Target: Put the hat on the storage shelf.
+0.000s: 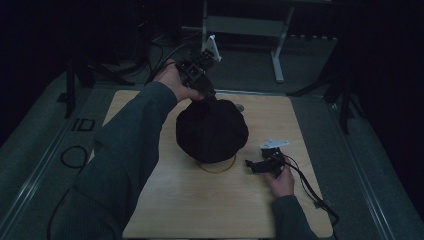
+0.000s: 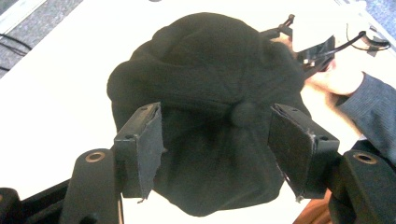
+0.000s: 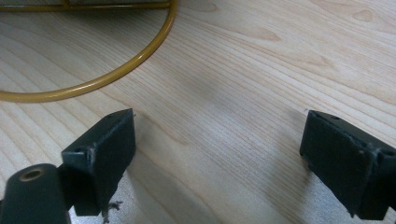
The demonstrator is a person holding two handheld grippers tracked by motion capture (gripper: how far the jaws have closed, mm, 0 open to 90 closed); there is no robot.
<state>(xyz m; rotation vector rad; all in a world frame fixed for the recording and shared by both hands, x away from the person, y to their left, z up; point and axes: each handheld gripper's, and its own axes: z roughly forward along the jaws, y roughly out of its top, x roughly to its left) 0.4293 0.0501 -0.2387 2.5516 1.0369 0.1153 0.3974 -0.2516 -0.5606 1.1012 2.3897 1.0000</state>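
High view: the black cap [image 1: 212, 130] is sitting over a yellow wire stand [image 1: 216, 167] mid-bench, and the left gripper [image 1: 209, 95] is hovering at its far edge.

Left gripper view: jaws are standing spread above the cap's top button [image 2: 243, 113], pinching nothing, so I'd say it's letting go after placing.

Right gripper view: the right gripper [image 3: 217, 154] is resting low, jaws spread over bare bench [image 3: 261, 70] beside the stand's ring. Next up is probably lifting the left hand clear without snagging fabric.
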